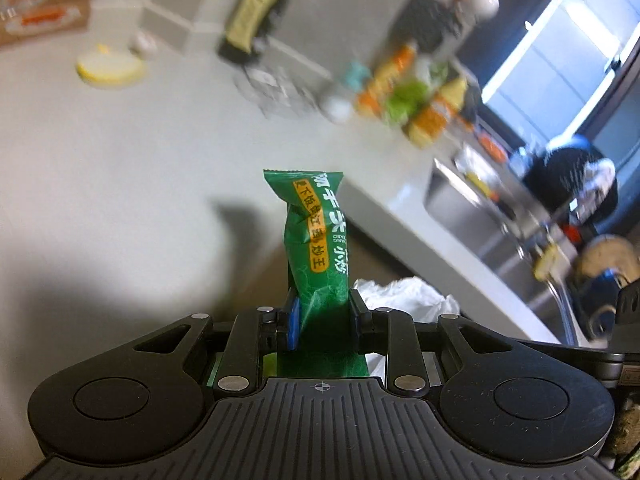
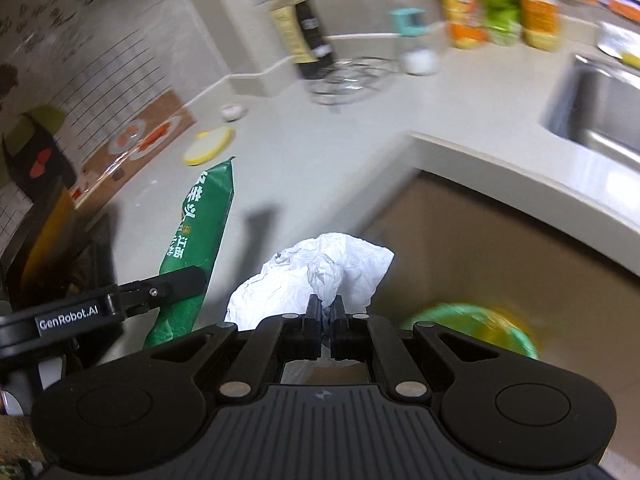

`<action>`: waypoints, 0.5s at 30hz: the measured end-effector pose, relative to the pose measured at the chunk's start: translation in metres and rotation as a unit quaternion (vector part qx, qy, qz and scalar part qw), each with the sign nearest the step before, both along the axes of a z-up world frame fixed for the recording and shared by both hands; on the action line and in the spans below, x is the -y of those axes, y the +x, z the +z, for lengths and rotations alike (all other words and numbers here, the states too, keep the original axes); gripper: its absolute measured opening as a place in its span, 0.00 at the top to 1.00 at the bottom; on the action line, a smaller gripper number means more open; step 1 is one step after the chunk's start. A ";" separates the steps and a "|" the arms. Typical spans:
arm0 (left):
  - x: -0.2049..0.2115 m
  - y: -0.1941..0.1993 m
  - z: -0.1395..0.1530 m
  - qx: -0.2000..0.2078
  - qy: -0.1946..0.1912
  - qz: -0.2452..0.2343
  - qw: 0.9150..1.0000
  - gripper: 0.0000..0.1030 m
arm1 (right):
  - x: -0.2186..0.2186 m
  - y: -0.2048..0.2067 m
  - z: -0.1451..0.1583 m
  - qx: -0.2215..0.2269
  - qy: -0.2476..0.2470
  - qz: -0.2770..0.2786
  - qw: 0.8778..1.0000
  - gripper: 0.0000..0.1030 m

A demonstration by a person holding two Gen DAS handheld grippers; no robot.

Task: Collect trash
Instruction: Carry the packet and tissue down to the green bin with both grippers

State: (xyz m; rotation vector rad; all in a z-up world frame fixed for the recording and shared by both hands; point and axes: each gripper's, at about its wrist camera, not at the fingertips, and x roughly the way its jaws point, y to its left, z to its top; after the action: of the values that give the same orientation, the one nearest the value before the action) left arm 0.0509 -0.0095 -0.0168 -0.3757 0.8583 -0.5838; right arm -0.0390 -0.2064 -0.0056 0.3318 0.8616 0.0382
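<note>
While both views smear w/ blur, left gripper clamps a green snack wrapper between its pads, wrapper sticking up toward 12 o'clock over the pale countertop. Right gripper is pinched tight on a crumpled white tissue, paper bunching out above the jaws. From the right wrist cam, that same wrapper sits at 10 o'clock of the tissue, left gripper's finger across it. From the left cam, tissue peeks in at 4 o'clock of the wrapper, just beside it. Steel sink at 2 o'clock. Blurry green-yellow round thing low at 4 o'clock, can't tell what. Yellow-rimmed disc on the counter, 11 o'clock.
</note>
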 end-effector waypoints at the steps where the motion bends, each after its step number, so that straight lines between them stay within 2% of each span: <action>1: 0.011 -0.006 -0.006 -0.007 0.007 -0.010 1.000 0.73 | 0.014 -0.013 -0.004 -0.001 0.006 -0.010 1.000 0.96; 4: 0.037 -0.020 -0.029 -0.036 0.036 -0.020 0.999 0.73 | 0.057 -0.052 -0.015 0.008 0.014 -0.044 0.999 0.96; 7: 0.062 -0.020 -0.066 -0.096 0.034 -0.038 0.994 0.73 | 0.091 -0.083 -0.035 -0.006 0.013 -0.083 0.996 0.96; 9: 0.082 -0.014 -0.100 -0.143 0.041 -0.058 0.987 0.73 | 0.109 -0.102 -0.048 -0.016 0.013 -0.103 0.994 0.96; 12: 0.114 -0.003 -0.159 -0.222 0.061 -0.076 0.970 0.73 | 0.132 -0.125 -0.062 -0.029 0.009 -0.136 0.990 0.96; 15: 0.149 0.012 -0.214 -0.268 0.081 -0.095 0.955 0.73 | 0.150 -0.144 -0.071 -0.037 0.011 -0.165 0.986 0.96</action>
State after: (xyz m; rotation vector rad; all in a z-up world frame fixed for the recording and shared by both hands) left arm 0.0631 -0.1588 -0.2307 -0.3064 1.4679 -0.5920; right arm -0.1828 -0.3567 -0.0766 0.4951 0.8703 -0.2729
